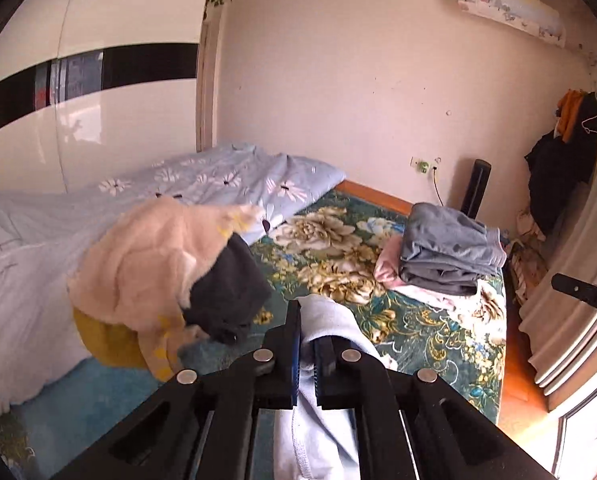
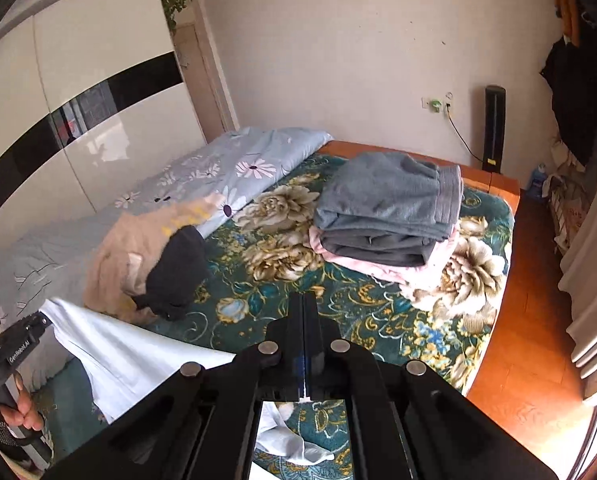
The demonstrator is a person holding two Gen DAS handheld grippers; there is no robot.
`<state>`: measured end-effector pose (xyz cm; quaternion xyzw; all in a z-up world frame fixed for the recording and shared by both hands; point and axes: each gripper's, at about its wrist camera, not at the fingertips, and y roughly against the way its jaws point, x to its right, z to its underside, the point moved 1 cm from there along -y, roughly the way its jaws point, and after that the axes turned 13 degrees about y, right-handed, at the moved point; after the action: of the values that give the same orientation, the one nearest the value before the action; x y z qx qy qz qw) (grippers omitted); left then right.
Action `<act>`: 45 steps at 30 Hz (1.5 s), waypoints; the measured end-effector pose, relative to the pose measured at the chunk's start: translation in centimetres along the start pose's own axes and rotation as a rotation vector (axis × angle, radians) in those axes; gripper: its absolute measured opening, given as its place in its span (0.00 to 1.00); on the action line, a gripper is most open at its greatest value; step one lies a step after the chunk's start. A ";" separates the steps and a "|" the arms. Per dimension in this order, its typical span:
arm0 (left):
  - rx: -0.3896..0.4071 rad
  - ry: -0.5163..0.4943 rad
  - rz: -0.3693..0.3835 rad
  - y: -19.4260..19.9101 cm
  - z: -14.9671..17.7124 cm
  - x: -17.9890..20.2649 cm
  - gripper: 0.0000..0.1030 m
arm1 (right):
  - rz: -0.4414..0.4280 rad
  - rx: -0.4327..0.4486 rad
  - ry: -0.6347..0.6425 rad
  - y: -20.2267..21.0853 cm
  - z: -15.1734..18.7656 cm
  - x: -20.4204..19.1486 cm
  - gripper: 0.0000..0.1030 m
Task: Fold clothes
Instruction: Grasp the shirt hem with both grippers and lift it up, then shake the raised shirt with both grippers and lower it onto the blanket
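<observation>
A pale blue-white garment (image 1: 326, 420) hangs stretched between my two grippers above the bed. My left gripper (image 1: 308, 332) is shut on one edge of it, and cloth bulges up between its fingers. In the right wrist view the garment (image 2: 110, 352) runs as a taut sheet from the left gripper (image 2: 44, 320) at far left to under my right gripper (image 2: 306, 298). The right gripper's fingers are pressed together, with a sliver of the cloth showing at their base. The right gripper (image 1: 558, 280) also pokes in at the right edge of the left wrist view.
A loose heap of cream fleece (image 2: 138, 248) and a dark garment (image 2: 178, 268) lies left on the floral bed cover (image 2: 398, 320). A folded stack (image 2: 386, 208) of grey and pink clothes sits at the back right. The blue daisy duvet (image 2: 238, 160) lies along the wardrobe side, with wooden floor (image 2: 530, 320) to the right.
</observation>
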<state>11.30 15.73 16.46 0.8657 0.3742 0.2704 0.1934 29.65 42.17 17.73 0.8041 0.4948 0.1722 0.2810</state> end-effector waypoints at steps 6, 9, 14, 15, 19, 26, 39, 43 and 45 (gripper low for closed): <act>0.075 -0.020 0.047 4.9 -1.6 1.3 0.05 | -0.208 -0.024 0.076 0.8 3.3 -4.6 0.00; 0.096 -0.032 0.085 6.9 -2.2 2.0 0.05 | -0.301 -0.059 0.135 0.0 6.0 -7.8 0.00; 0.139 -0.026 0.130 9.3 -2.8 2.5 0.05 | -0.364 -0.101 0.244 -1.6 8.4 -12.1 0.41; 0.148 -0.033 0.136 9.6 -2.8 2.6 0.05 | -0.373 -0.106 0.255 -2.0 8.6 -12.6 0.41; 0.162 -0.045 0.153 10.3 -2.9 2.8 0.05 | -0.351 -0.149 0.273 -4.0 9.6 -12.8 0.41; 0.139 -0.041 0.163 8.7 -3.2 3.1 0.05 | -0.351 -0.252 0.304 -6.7 13.0 -13.5 0.41; 0.094 -0.005 0.173 5.0 -4.4 2.2 0.05 | -0.356 -0.180 0.247 -9.5 11.0 -16.1 0.44; 0.090 -0.011 0.156 4.4 -4.5 1.9 0.05 | -0.324 -0.164 0.170 -10.8 9.3 -15.2 0.30; 0.094 -0.019 0.138 4.7 -4.5 1.6 0.05 | -0.296 -0.169 0.136 -11.5 8.3 -14.3 0.03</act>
<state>11.98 14.47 23.00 0.9001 0.3240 0.2571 0.1368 19.71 31.10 4.09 0.6826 0.6092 0.2238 0.3359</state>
